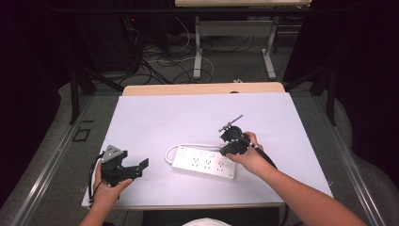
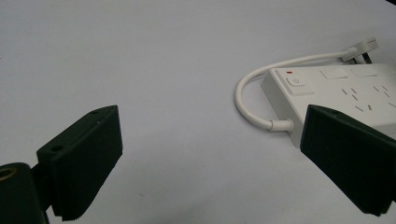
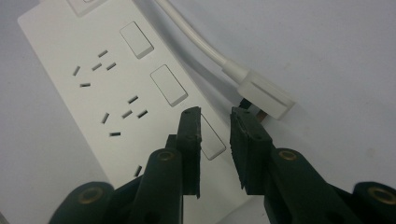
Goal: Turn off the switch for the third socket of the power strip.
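White plastic marks the power strip, which lies flat near the middle of the pale sheet covering the table, its long side running across in the high view, tilted a little toward the person's right. Its white cable loops out of the left end and runs along the far side to the white plug, which rests on the sheet just beside the strip's far edge. In the right gripper view the strip shows rows of socket holes and 3 rectangular switches along one edge, and the plug's metal prongs point toward the right gripper. That gripper, held in the person's right hand at the right end of the strip, has its 2 black jaws drawn close with a narrow gap between them; nothing is clasped, and the tips stand just over the strip's edge next to the plug. The left gripper sits at the near left of the sheet, well apart from the strip, jaws spread wide and empty, pointing toward the strip's cable end and its round power button.
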